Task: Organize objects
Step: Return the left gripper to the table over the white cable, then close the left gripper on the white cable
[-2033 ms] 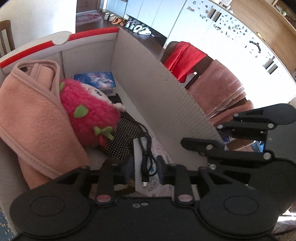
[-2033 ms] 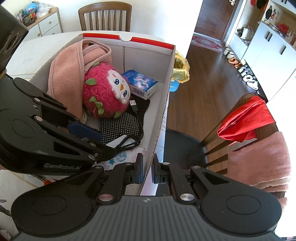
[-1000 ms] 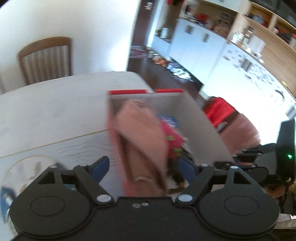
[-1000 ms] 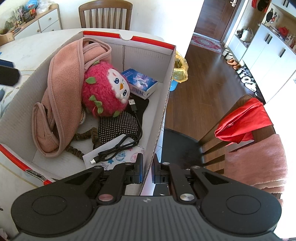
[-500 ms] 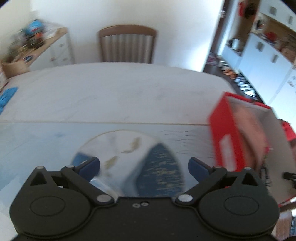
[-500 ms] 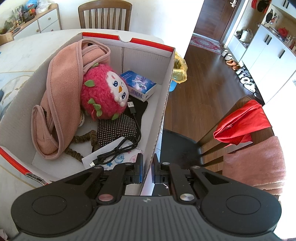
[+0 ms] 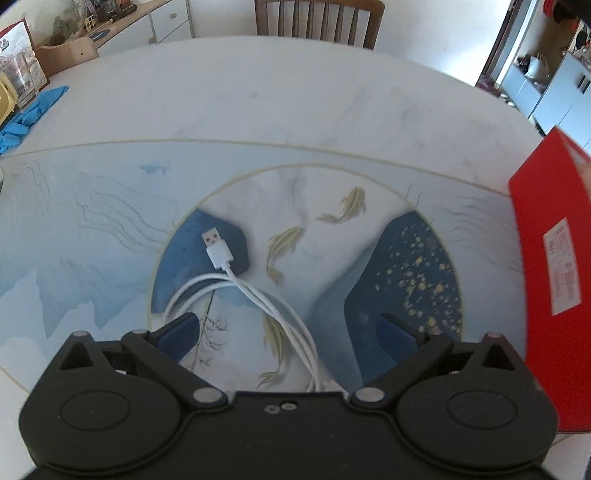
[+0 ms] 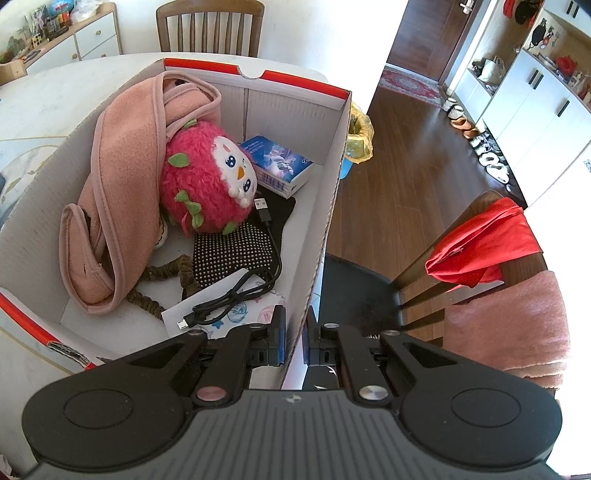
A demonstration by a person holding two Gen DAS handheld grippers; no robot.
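Note:
A white USB cable (image 7: 236,284) lies coiled on the round painted table (image 7: 295,110). My left gripper (image 7: 288,332) is open just above it, and part of the cable runs between the wide-apart fingers. The red side of the cardboard box (image 7: 546,266) shows at the right edge. In the right wrist view my right gripper (image 8: 293,332) is shut on the right wall of the box (image 8: 321,206). Inside lie a pink plush toy (image 8: 207,181), a pink cloth (image 8: 118,177), a blue book (image 8: 280,166), a black studded pouch (image 8: 232,251) and a black cable (image 8: 240,291).
A wooden chair (image 7: 317,18) stands at the table's far side. A blue cloth (image 7: 26,114) lies at the far left edge. Beside the box a chair (image 8: 480,251) holds a red cloth and a pink towel above the wood floor.
My left gripper left the box, opened, and swung left over the table until it came to the white cable. The right gripper kept its hold on the box wall.

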